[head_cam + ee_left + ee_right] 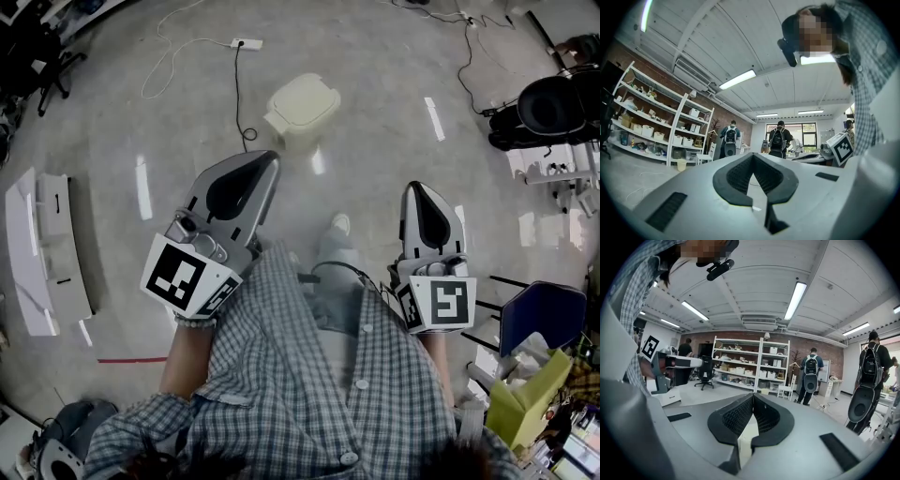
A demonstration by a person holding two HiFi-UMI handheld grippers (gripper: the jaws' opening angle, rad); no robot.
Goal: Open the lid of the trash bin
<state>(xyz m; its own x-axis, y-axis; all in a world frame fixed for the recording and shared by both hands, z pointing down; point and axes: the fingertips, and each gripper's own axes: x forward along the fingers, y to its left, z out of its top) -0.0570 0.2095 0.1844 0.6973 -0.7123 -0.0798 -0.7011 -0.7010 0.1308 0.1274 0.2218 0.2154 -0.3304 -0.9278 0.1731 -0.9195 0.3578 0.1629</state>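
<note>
Left gripper and right gripper held close against the chest, pointing forward, well short of the trash bin. Both sets of jaws meet at the tips, nothing between.

Left tongs closed and empty, right tongs likewise

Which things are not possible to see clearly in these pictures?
- trash bin: small in the head view; its lid's hinge or catch cannot be told.
- legs: head view, mostly hidden by the checked shirt.
- shelf items: right gripper view, too small.
</note>
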